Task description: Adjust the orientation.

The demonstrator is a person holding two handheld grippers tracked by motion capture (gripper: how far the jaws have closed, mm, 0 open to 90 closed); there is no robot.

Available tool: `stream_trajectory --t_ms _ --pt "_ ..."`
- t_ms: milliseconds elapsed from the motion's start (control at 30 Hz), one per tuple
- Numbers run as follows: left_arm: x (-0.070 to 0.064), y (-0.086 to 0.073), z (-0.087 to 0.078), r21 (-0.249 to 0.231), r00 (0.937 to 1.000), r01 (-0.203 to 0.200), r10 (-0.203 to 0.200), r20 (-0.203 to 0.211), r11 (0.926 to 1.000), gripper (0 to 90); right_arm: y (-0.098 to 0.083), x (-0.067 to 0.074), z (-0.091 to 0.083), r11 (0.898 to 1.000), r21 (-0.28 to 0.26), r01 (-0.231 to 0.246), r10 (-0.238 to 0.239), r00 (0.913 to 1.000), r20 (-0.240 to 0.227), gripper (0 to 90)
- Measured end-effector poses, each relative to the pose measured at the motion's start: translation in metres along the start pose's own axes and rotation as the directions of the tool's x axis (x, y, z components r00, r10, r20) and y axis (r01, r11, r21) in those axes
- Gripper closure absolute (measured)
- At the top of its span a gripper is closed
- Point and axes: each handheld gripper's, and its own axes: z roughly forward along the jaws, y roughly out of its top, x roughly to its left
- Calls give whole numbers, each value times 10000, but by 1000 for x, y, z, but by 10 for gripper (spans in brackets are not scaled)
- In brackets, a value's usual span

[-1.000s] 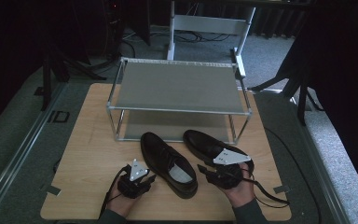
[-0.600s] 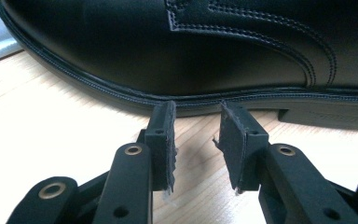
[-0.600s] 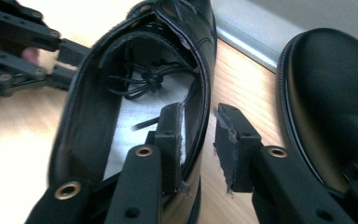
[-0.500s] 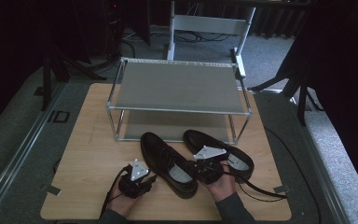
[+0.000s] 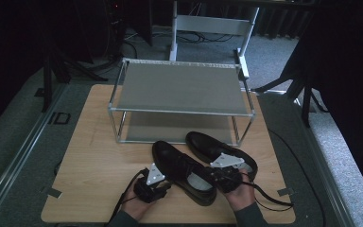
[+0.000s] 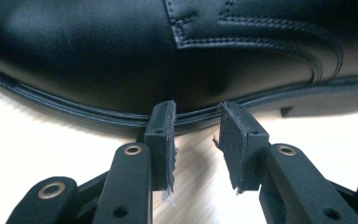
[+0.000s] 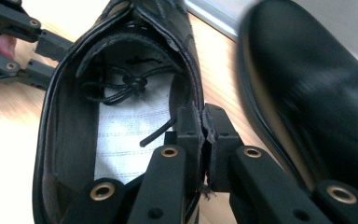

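You will find no legible text, label, brand, number or sign here. The pale insole (image 7: 121, 126) inside the nearer black shoe (image 7: 74, 116) carries faint rows of print, too blurred for you to read.

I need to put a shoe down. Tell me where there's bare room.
Both rack shelves are bare, and so is the table left of the shoes. The near right is crowded with shoes and both hands.

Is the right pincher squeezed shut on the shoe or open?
Shut. The right gripper has just been closing, and its jaws now pinch the side wall of the near shoe between them.
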Motion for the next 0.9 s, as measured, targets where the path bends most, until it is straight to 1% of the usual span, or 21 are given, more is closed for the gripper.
stream_trajectory --t_ms 133,267,300,333,433,500,567,667,700,733,767,800,833,867,900 --pt "-12 9 12 32 9985 -369 368 406 9993 657 -14 -13 -14 9997 63 -231 230 9996 150 861" --pt "-22 17 20 1 9954 -604 603 741 9982 657 -25 -25 -27 9995 79 -305 303 9993 199 860" --pt "-24 19 22 -15 9947 -632 631 808 9980 657 -30 -31 -32 9993 76 -375 374 9990 225 860" --pt "-26 21 24 -47 9939 -651 653 884 9979 657 -30 -31 -32 9993 76 -375 374 9990 225 860" --pt "-30 25 28 -70 9916 -735 738 1061 9973 657 -35 -37 -38 9988 95 -489 486 9984 298 859" --pt "-32 26 30 -30 9908 -801 799 1094 9968 657 -39 -40 -40 9988 82 -478 476 9984 313 859" --pt "-33 27 31 -47 9908 -727 728 1137 9973 657 -41 -42 -39 9989 94 -467 463 9982 380 859" --pt "-32 27 32 -26 9903 -684 682 1211 9977 658 -41 -42 -39 9989 109 -456 451 9983 380 859" --pt "-32 27 31 -43 9906 -647 647 1205 9979 658 -40 -41 -39 9993 174 -333 326 9987 396 837" --pt "-32 27 31 -46 9910 -625 626 1184 9980 657 -40 -42 -42 9996 71 -267 264 9990 347 768" --pt "-32 27 30 -36 9908 -625 624 1200 9980 657 -40 -44 -49 9990 -326 -292 297 9994 160 721" --pt "-32 28 30 -42 9903 -619 619 1242 9981 657 -39 -46 -56 9974 -608 -375 384 9992 133 692" --pt "-32 28 30 -42 9903 -619 619 1242 9981 657 -39 -46 -56 9974 -608 -375 384 9992 133 692" --pt "-33 29 28 -156 9893 -562 578 1342 9983 657 -39 -49 -62 9956 -830 -425 444 9988 222 672" --pt "-35 30 28 -210 9885 -587 610 1380 9981 657 -39 -62 -77 9903 -1185 -730 807 9948 619 621"
